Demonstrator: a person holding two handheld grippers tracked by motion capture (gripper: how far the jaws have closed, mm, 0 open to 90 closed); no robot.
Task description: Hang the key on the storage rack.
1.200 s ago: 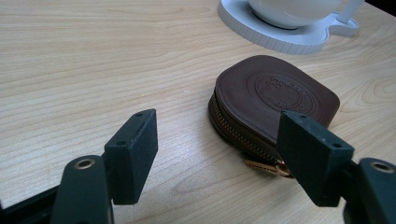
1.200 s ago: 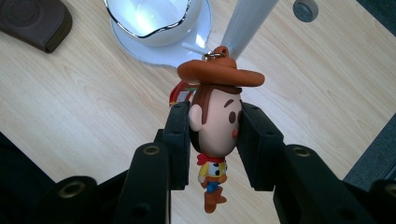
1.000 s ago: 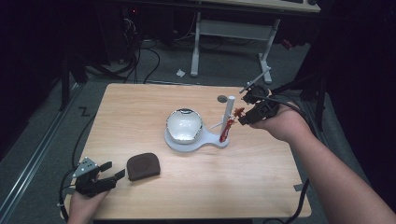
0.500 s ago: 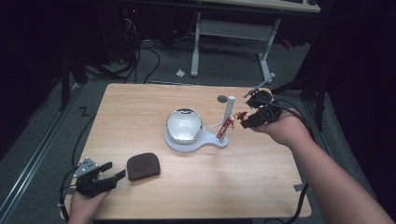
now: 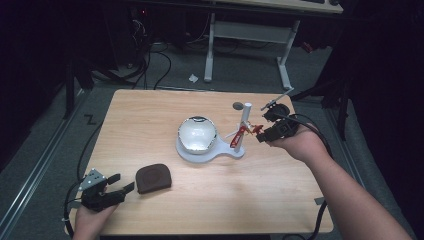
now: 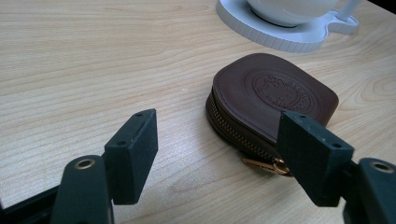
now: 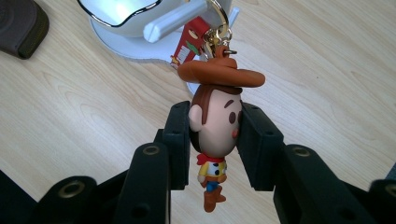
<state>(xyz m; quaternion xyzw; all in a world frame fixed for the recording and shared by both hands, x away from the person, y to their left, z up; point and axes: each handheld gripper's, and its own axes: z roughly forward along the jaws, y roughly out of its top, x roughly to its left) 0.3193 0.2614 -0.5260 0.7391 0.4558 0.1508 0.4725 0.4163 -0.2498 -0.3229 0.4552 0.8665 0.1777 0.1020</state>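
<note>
Two tools: right tool (image 7: 215, 128) clamps the keychain (image 7: 215, 135) mid-frame; left tool (image 6: 219, 154) gapes wide. Ring could miss the stand's (image 5: 244, 131) peg.

Brown pouch (image 6: 275, 93): round embossed emblem, its lettering too faint to read.
Red tag (image 7: 189, 44): print illegible.

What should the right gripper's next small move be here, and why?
Probably ease a little further toward the white post to settle the key ring on its peg. The right gripper is clamped on the cowboy figure keychain, and the ring sits by the peg.
</note>
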